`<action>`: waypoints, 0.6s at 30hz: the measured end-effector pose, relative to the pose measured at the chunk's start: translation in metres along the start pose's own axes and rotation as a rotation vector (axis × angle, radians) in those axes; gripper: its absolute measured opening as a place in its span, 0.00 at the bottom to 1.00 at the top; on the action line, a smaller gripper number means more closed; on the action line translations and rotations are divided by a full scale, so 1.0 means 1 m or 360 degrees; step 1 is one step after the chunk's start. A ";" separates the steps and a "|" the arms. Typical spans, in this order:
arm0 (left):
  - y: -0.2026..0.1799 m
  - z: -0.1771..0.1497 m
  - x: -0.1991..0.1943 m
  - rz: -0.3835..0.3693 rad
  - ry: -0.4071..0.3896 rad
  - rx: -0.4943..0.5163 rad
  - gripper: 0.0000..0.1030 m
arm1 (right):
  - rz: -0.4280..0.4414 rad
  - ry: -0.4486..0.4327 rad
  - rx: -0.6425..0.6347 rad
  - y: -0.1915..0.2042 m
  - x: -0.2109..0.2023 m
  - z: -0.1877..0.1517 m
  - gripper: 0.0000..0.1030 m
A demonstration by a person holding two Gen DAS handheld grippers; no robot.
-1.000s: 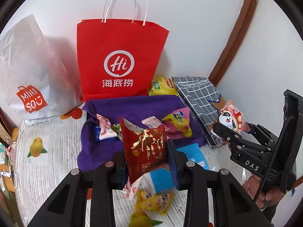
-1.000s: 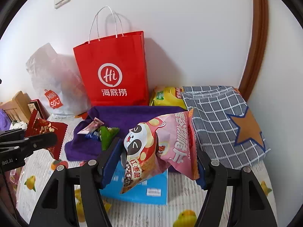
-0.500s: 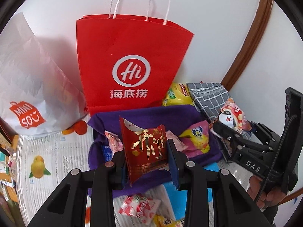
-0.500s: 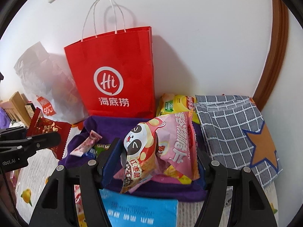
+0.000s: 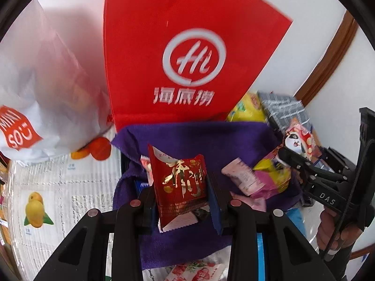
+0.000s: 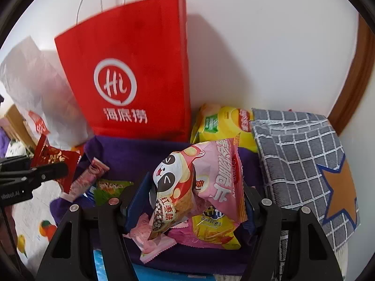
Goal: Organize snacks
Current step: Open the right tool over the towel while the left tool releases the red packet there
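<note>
left wrist view: the left gripper (image 5: 181, 193) is clamped on a red snack packet (image 5: 179, 182) above the purple cloth (image 5: 194, 138); the right gripper (image 6: 192, 201) pinches a pink panda bag (image 6: 199, 182) over the same cloth, near the red paper bag (image 6: 131, 70)

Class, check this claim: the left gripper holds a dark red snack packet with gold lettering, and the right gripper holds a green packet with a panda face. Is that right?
One detail is wrong. The right gripper holds a pink panda packet, not a green one, as the right wrist view shows. The left gripper does hold the dark red packet with gold lettering.
</note>
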State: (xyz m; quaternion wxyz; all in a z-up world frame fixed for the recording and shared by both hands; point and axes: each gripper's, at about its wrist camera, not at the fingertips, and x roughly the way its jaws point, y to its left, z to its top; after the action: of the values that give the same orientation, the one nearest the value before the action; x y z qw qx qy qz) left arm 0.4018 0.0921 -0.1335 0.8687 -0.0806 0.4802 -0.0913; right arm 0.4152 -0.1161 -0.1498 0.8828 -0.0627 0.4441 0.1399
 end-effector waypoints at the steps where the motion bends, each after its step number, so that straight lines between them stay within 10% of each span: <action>1: 0.001 -0.001 0.004 0.0007 0.0011 0.0004 0.32 | -0.0002 0.0013 -0.0016 -0.001 0.004 -0.002 0.66; 18: -0.004 -0.010 0.037 -0.0003 0.0129 0.0037 0.32 | 0.0063 0.0152 -0.0122 0.006 0.039 -0.017 0.67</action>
State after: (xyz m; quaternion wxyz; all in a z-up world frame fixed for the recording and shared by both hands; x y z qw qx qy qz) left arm 0.4120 0.0790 -0.1678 0.8493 -0.0671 0.5139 -0.1008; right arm 0.4224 -0.1072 -0.1910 0.8547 -0.0943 0.4811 0.1710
